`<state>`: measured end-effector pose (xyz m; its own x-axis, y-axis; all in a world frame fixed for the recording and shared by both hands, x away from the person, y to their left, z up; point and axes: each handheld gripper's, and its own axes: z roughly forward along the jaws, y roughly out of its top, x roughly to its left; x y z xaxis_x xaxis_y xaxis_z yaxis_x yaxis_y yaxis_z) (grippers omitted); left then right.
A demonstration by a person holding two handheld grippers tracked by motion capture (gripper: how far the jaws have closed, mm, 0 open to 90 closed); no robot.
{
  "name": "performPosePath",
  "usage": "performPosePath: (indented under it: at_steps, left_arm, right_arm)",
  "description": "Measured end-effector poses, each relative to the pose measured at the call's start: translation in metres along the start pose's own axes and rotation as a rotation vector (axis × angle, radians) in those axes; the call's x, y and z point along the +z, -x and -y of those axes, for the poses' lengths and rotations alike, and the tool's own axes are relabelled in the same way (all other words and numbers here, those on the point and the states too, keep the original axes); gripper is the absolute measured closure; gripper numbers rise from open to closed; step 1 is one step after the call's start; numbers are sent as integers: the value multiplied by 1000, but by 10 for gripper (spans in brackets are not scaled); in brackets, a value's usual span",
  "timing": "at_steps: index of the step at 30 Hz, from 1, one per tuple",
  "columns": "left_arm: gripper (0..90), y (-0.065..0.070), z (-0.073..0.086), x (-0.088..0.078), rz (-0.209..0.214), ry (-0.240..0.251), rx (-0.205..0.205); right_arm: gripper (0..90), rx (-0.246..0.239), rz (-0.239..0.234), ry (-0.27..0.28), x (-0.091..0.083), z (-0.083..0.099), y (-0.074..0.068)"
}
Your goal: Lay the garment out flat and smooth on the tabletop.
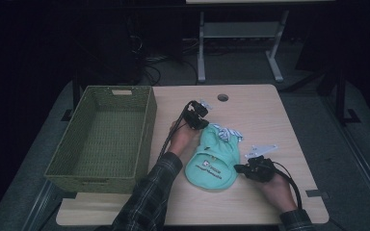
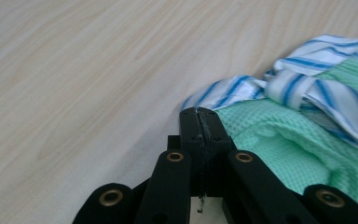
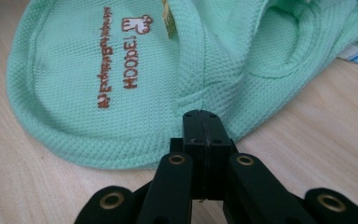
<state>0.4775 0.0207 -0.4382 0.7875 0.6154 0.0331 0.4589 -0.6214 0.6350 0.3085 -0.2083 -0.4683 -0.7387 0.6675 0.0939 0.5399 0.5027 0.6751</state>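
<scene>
Gripper pair first: left gripper (image 1: 198, 115) sits at the far-left edge of the garment, jaws pressed flat together with nothing visibly between them; right gripper (image 1: 248, 169) rests at the near-right hem, jaws likewise closed, no fabric seen caught in them.

Surface (image 1: 265, 110): pale wood-grain top, bare beyond the work area.

Woven basket (image 1: 101, 139): green, rectangular, standing at the left edge of the surface, nothing visible inside. Well apart from the garment.

Mint-green garment (image 1: 213, 161): small knit top with brown printed lettering (image 3: 114, 70), lying flat near the middle of the surface between the two grippers. Waffle-textured cloth, soft and limp by the look of it; likely very light, will sag and fold wherever unsupported. Not fragile, not slippery.

Striped collar (image 2: 307, 84): blue-and-white woven trim bunched at the far end, just beside the left gripper.

Best holds, by my judgement: the thick rolled hem (image 3: 74, 147) near the right gripper and the collar edge at the left, since doubled fabric gives the pads more to bite.
</scene>
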Motion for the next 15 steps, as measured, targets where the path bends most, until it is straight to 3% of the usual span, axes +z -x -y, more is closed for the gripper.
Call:
performPosePath:
  at_steps: [3, 4, 5, 7, 15]
  left_arm:
    - [847, 3, 4, -10, 25, 22, -12]
    - [839, 7, 8, -19, 51, 43, -33]
    - [831, 7, 8, -19, 51, 43, -33]
    - [822, 15, 14, -34, 74, 50, -17]
    - [771, 31, 36, -59, 94, 45, -15]
  right_arm:
    - [899, -8, 0, -4, 0, -1, 1]
    - [898, -9, -1, -8, 0, -2, -1]
    - [898, -9, -1, -8, 0, -2, -1]
    - [876, -9, -3, 17, -4, -4, 0]
    - [798, -3, 7, 37, -8, -17, 9]
